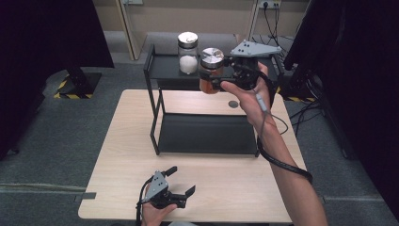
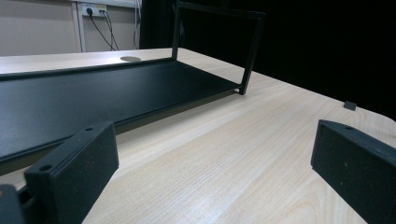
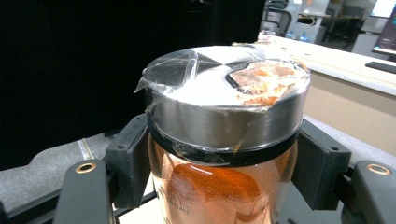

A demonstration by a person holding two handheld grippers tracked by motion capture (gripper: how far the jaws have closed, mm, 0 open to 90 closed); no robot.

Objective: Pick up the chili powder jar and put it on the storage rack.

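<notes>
The light wooden table (image 1: pixel 117 155) carries a black two-level rack (image 1: pixel 157 122), whose lower shelf lies at the table's centre and whose upper shelf rises toward twelve o'clock. On that upper shelf stands a jar of white powder (image 1: pixel 188 52) with a metal lid. Just beside it, at its three o'clock, the right gripper (image 1: pixel 221 73) holds a jar of orange-red powder (image 1: pixel 210 70) up in the air by the upper shelf; its jaws are clamped on the glass just below the silver lid (image 3: pixel 224 100), one pad on each side. At the table's six o'clock edge the left gripper (image 1: pixel 181 181) rests low over the wood, its jaws spread wide with nothing between them, pointing toward the rack's lower shelf.
</notes>
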